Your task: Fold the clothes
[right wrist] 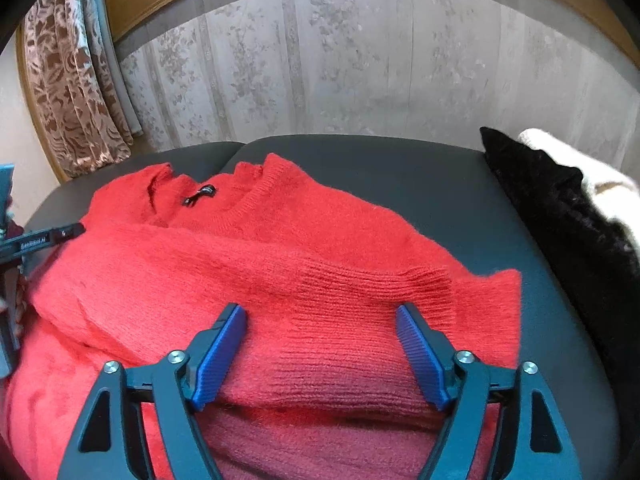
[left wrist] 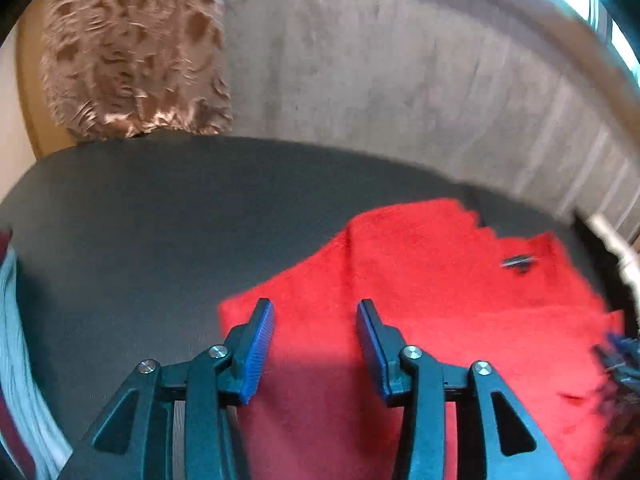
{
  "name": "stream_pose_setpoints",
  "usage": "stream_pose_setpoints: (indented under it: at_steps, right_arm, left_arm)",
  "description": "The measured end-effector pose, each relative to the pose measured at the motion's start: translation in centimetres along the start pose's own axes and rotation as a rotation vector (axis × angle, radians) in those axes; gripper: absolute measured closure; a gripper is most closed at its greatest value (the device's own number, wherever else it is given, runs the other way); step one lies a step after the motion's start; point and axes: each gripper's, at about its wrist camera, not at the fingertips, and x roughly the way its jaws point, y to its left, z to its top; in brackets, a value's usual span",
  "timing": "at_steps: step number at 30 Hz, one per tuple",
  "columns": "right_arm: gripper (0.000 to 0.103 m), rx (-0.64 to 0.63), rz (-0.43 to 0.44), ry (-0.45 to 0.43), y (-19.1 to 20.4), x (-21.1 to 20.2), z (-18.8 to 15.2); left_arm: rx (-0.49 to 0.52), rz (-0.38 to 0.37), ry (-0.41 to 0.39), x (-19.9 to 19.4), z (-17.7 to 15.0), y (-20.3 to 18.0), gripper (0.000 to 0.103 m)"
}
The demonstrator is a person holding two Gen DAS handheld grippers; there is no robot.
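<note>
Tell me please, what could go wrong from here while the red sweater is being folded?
1. The right gripper is open above the folded-over sleeve and holds nothing; the sleeve may slide back out.
2. The sweater is thick and fuzzy; a grip may catch only the top layer, so the fold comes out uneven.
3. The black garment lies close to the sweater's right edge on the dark surface; a wide fold may drag over it.
</note>
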Motion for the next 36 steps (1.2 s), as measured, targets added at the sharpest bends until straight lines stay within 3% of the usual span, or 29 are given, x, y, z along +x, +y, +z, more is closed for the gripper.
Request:
stream_pose_setpoints:
  at_steps: [3, 10, 14, 19, 22, 25, 28, 31, 36]
  right_arm:
    - [0.0, -0.008, 0.063, 0.014, 0.0, 0.3, 0.1]
    - [0.0, 0.003, 0.106, 0.075, 0.1, -0.8, 0.6]
    - [0.0, 0.159, 0.293, 0.003, -2.8, -6.5, -1.2]
    - [0.0, 0.442, 0.562, -0.016, -7.0, -10.9, -6.6]
    - [0.0, 0.639, 0.659, -0.04, -7.9, -10.4, -9.4]
    - [0.0, 0.744, 0.625, -0.074, -7.7, -9.3, -10.1]
    - [0.0, 0.881, 0.653, -0.099, -7.7, -7.0, -10.0]
    - [0.0, 0.966, 0.621, -0.152, -8.0, -5.5, -9.1]
    - [0.0, 1.052, 0.574, -0.249, -9.4, -4.9, -8.0]
  left_arm:
    - [-0.025, -0.063, -0.012, -3.5, -3.1, 0.4, 0.057]
    - [0.091, -0.108, 0.024, -9.8, -12.2, 0.5, 0.057]
    - [0.078, -0.121, 0.048, -12.4, -15.6, 2.4, 0.057]
    - [-0.096, -0.279, 0.069, -13.6, -15.5, 3.4, 0.057]
    - [-0.097, -0.353, 0.071, -13.0, -14.3, 0.9, 0.057]
    - [-0.014, -0.373, 0.032, -12.5, -13.1, -2.7, 0.057]
    - [0.059, -0.357, -0.005, -11.2, -11.1, -5.5, 0.057]
    - [0.101, -0.307, -0.03, -9.4, -9.3, -7.4, 0.057]
    - [0.135, -0.19, 0.037, -4.3, -7.9, -7.7, 0.057]
